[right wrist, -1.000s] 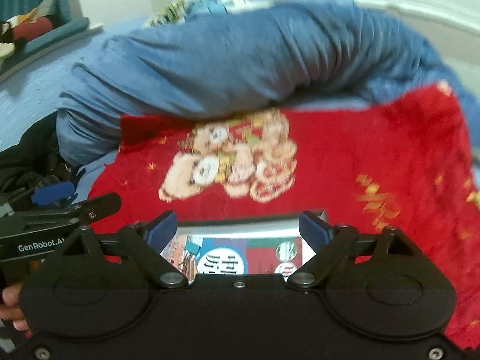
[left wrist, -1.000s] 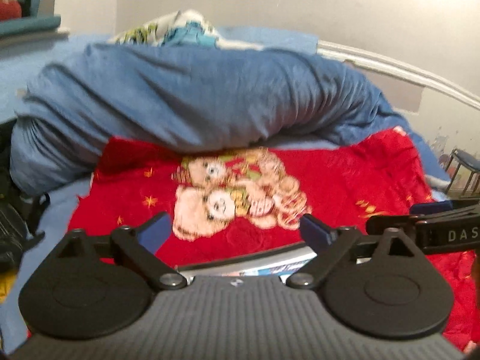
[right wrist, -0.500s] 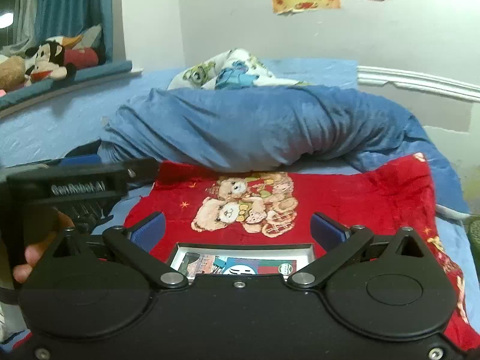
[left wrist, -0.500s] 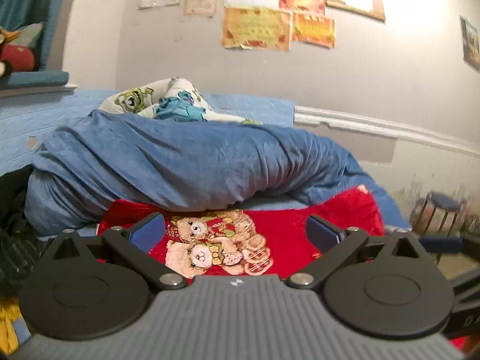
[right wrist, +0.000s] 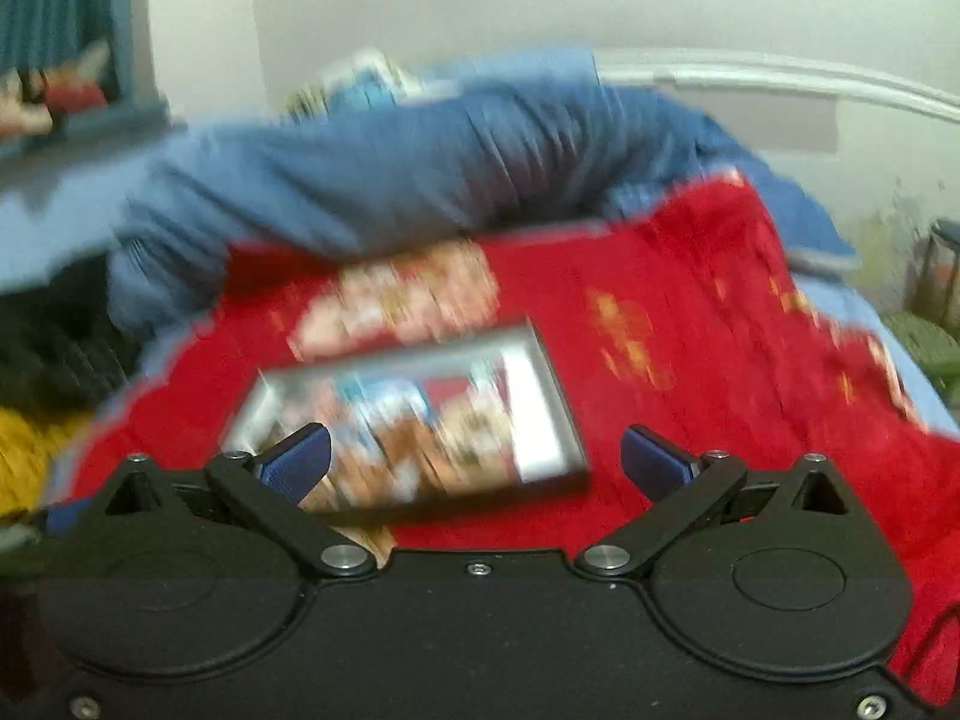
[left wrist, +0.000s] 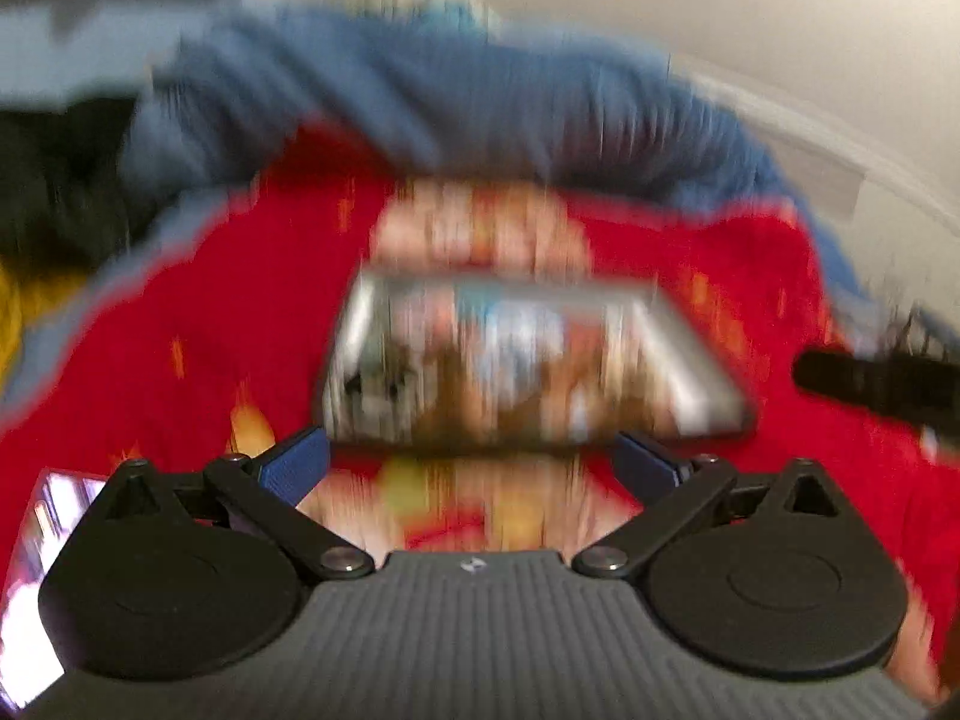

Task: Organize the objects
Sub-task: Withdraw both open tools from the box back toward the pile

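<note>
No writing can be read: both views are smeared by motion blur, and the print on the book's cover shows only as patches of colour. The book (left wrist: pixel 528 360), a flat rectangle with a pale silver-grey border, lies on a red blanket (left wrist: pixel 198 312) spread over the bed, just in front of the bear picture (right wrist: pixel 408 300) woven into that blanket. The left gripper (left wrist: pixel 474 468) has its blue pads wide apart, with nothing between them; the near edge of the book lies just beyond the fingertips. The right gripper (right wrist: pixel 477 459) also stands wide, as far as it goes, holding nothing; the book's near edge passes behind its left pad (right wrist: pixel 297 462), and I cannot tell whether they touch. Both grippers point forward and downward toward the blanket. In the left wrist view a dark bar (left wrist: pixel 870 384), part of the other gripper, juts in from the right edge. A rumpled blue duvet (right wrist: pixel 390 180) lies bunched across the bed behind the blanket, beneath a pale wall (right wrist: pixel 690 0) carrying blurred posters.
</note>
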Tool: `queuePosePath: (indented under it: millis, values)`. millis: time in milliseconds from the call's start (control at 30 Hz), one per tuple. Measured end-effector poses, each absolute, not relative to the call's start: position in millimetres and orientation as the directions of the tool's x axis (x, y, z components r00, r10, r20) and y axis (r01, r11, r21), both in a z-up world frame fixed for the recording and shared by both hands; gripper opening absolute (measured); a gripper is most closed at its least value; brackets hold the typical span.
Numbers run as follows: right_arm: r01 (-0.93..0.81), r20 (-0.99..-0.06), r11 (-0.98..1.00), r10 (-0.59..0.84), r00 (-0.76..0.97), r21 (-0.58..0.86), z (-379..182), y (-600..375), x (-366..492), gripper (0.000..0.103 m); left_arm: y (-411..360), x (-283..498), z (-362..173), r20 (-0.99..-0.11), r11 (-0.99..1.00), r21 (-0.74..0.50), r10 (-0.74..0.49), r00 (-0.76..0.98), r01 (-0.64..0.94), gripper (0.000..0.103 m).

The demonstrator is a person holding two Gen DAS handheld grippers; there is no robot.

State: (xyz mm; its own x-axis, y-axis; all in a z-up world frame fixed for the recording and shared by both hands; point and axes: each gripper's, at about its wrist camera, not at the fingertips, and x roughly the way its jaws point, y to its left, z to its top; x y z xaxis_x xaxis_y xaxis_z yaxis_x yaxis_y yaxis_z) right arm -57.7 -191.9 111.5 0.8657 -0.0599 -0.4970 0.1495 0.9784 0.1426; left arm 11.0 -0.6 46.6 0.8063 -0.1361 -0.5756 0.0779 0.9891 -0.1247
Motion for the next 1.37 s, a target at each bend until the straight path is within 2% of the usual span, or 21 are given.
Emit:
queuePosePath:
  millis: [67, 167, 300, 467, 567, 767, 900, 1067, 1367]
  values:
    - [0.164, -0.532, 0.978, -0.070, 0.844, 0.132, 83, -196, -57, 0.103, -2, 9, 20, -0.617, 0.994, -0.071, -0.107, 0.780, 0.081, 0.103]
    - [0.155, -0.557, 0.985, -0.087, 0.826, 0.077, 52, -198, -56, 0.103, -2, 7, -2, -0.634, 0.998, 0.030, -0.025, 0.773, 0.056, 0.103]
    - [0.168, -0.570, 0.982, -0.088, 0.817, 0.089, 30, -198, -47, 0.103, -2, 16, -2, -0.630, 0.999, -0.010, -0.041, 0.776, 0.045, 0.103]
    - [0.123, -0.634, 0.992, -0.074, 0.770, 0.033, 6, -192, -36, 0.103, -19, 20, -20, -0.664, 0.995, 0.068, -0.013, 0.748, 0.078, 0.103]
    - [0.068, -0.619, 0.998, -0.058, 0.783, -0.007, 5, -184, -37, 0.103, -21, 20, -22, -0.651, 0.994, 0.054, -0.042, 0.758, 0.100, 0.103]
    - [0.051, -0.665, 0.998, -0.069, 0.743, -0.046, -7, -183, -29, 0.103, -14, 22, -27, -0.672, 0.996, -0.020, -0.074, 0.737, 0.082, 0.103]
    - [0.028, -0.665, 0.997, -0.066, 0.744, -0.068, -13, -179, -29, 0.103, -14, 23, -30, -0.671, 0.998, -0.015, -0.061, 0.739, 0.069, 0.103]
    - [0.029, -0.673, 0.999, -0.038, 0.739, -0.025, -17, -185, -26, 0.103, -15, 21, -34, -0.660, 0.998, -0.004, -0.054, 0.749, 0.069, 0.103]
    - [0.001, -0.642, 0.997, -0.054, 0.764, -0.082, -20, -180, -26, 0.103, -13, 21, -35, -0.656, 0.998, -0.012, -0.061, 0.752, 0.070, 0.103]
